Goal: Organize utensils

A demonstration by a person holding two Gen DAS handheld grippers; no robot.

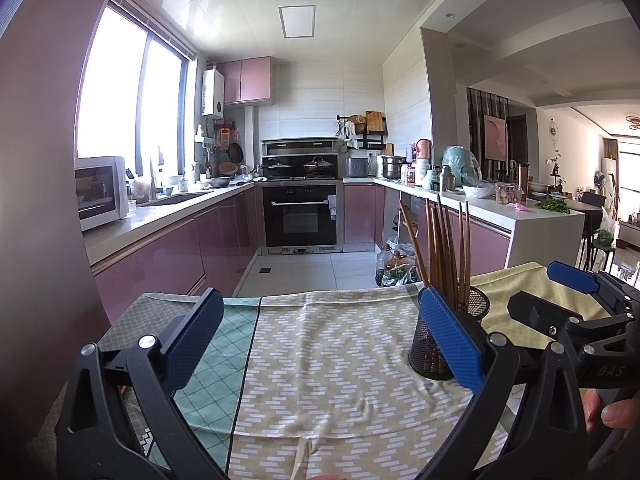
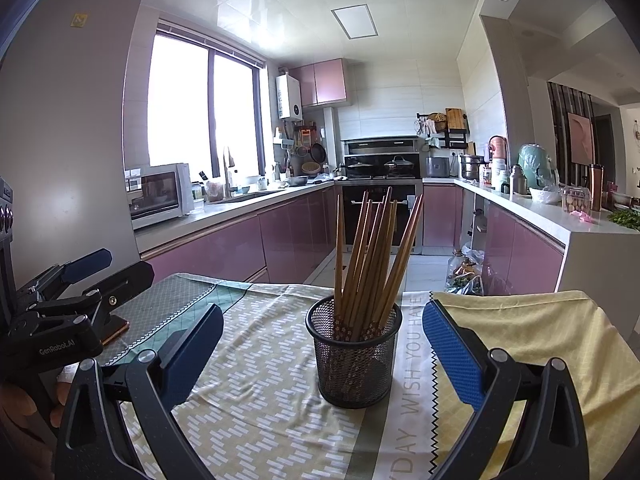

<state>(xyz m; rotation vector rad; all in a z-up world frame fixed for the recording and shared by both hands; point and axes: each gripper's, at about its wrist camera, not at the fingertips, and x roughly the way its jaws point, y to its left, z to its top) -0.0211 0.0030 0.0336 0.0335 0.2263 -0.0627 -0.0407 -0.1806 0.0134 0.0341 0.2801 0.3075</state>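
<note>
A black wire-mesh cup [image 2: 354, 350] stands upright on the cloth-covered table [image 2: 260, 420], holding several brown chopsticks [image 2: 370, 256] that lean to the right. My right gripper [image 2: 322, 336] is open, fingers wide, with the cup just beyond and between them. In the left wrist view the same cup [image 1: 478, 306] shows partly behind my left gripper's right finger, chopsticks [image 1: 444, 248] rising above it. My left gripper [image 1: 320, 316] is open over bare cloth, nothing between its fingers. Each gripper appears in the other's view: the right gripper [image 1: 560, 292] at the right edge, the left gripper [image 2: 108, 268] at the left edge.
Patterned cloths [image 1: 320, 360] cover the table; a yellow cloth [image 2: 540, 340] lies at the right. Beyond the table's far edge is a kitchen floor [image 1: 296, 268] with purple cabinets, an oven [image 1: 302, 216], and bottles and bags [image 2: 464, 272] on the floor. A person's fingers [image 1: 616, 412] hold the right gripper.
</note>
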